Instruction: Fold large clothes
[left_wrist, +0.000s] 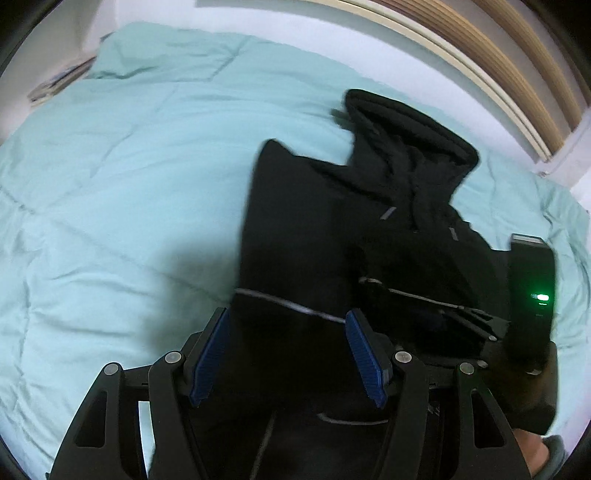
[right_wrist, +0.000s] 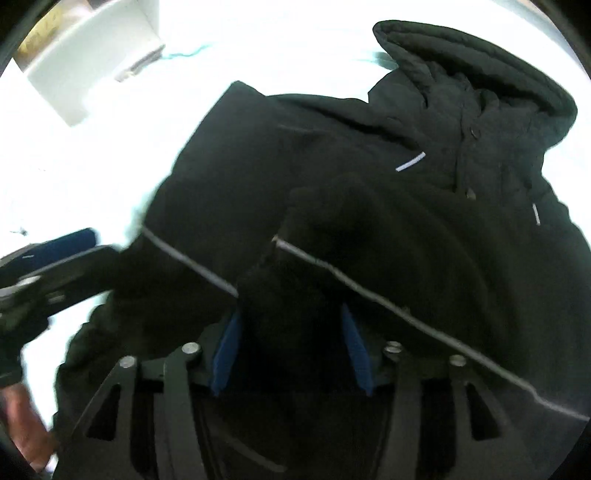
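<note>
- black hooded jacket with thin grey reflective piping (left_wrist: 317, 229), heavy fabric, lies on the pale teal quilted bedspread (left_wrist: 122, 192); hood (left_wrist: 410, 129) points to the head edge of the bed, by the wooden slatted headboard (left_wrist: 517, 62); body runs down toward the near edge
- jacket sits right of the bed's middle in the left wrist view; wide bare quilt to its left; one side of the body looks folded in, left edge straight, though the dark fabric hides the layers
- left gripper (left_wrist: 288, 350): black linkage, blue ribbed pads (left_wrist: 210, 354) spread moderately wide; black fabric and a piping line fill the gap; pads not visibly pressing on it, so it reads as not clamped
- right gripper (right_wrist: 291, 350): blue pads (right_wrist: 354, 350) apart, medium gap; a bunched lump of the black jacket (right_wrist: 369, 184) sits between and just ahead of them; pads do not look closed on it; contact cannot be confirmed, fabric too dark
- right gripper also shows at the right edge of the left wrist view, black body with a green light, over the jacket's right side
- right wrist view: bedspread blown out white; white box-like furniture (right_wrist: 92, 62) at top left beyond the bed; left gripper blurred at the left edge
</note>
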